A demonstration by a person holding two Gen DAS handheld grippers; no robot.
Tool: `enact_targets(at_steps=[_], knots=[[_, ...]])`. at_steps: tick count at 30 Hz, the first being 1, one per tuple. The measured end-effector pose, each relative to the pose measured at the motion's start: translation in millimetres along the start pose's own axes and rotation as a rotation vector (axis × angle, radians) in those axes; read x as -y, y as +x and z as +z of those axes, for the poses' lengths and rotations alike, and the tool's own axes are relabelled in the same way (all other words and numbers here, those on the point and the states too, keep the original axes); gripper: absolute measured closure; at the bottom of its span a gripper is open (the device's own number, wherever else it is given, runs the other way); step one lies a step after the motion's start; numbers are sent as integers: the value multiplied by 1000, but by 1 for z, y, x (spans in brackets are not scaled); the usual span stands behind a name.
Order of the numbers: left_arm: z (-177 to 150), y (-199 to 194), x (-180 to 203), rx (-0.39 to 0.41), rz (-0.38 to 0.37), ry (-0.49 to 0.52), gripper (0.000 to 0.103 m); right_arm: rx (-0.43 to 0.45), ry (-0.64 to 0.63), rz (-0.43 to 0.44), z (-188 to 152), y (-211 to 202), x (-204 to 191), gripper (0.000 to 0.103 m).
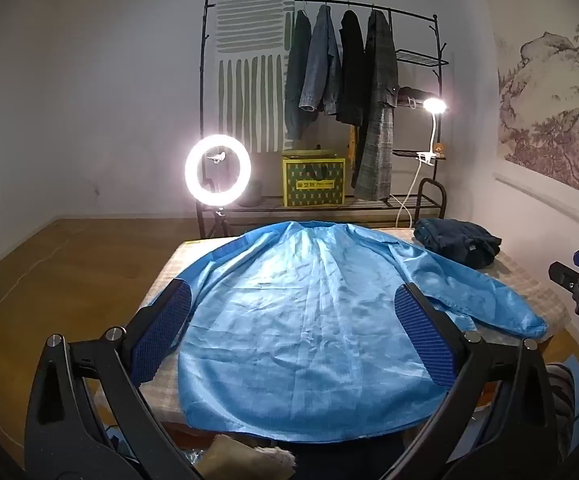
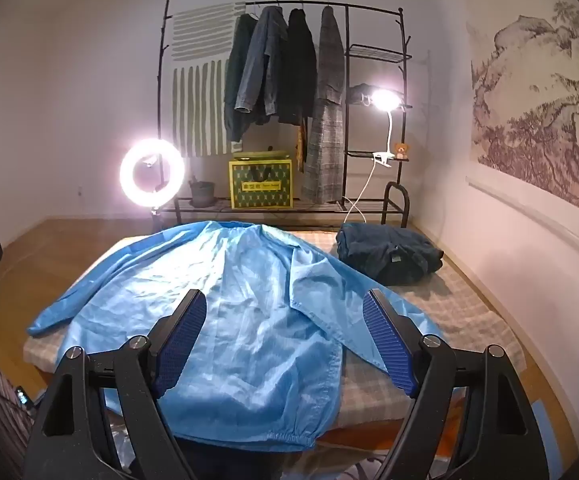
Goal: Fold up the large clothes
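Blue jacket (image 1: 301,320) spread flat, back up, hem overhanging the table's (image 2: 469,320) near edge — thin, glossy, probably slippery and limp; left gripper (image 1: 291,334) and right gripper (image 2: 283,338) both released, empty — best pinched at a sleeve cuff or shoulder seam.

The blue garment (image 1: 309,320) is thin, smooth cloth with a light sheen and many fine creases, the worktop (image 2: 449,308) under it has a matt checked woven cover, and the floor (image 1: 49,256) looks like wood.
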State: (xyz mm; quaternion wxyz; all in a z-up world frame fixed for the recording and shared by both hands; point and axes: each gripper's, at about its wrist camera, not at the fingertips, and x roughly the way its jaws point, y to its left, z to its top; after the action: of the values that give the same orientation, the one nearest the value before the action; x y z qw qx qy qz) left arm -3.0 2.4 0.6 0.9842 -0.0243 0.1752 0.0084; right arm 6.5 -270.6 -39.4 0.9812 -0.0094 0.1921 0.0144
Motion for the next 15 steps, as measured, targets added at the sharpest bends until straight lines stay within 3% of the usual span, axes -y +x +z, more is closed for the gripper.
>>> enact_targets(at_steps=[2, 5, 15], knots=[[0, 5, -2, -28, 6, 8, 0, 1, -15, -4, 2, 1, -3, 22], [0, 6, 5, -10, 27, 38, 0, 10, 36, 17, -4, -1, 5, 22], [-9, 18, 1, -22, 36, 35, 0, -8, 17, 17, -1, 14, 2, 22]])
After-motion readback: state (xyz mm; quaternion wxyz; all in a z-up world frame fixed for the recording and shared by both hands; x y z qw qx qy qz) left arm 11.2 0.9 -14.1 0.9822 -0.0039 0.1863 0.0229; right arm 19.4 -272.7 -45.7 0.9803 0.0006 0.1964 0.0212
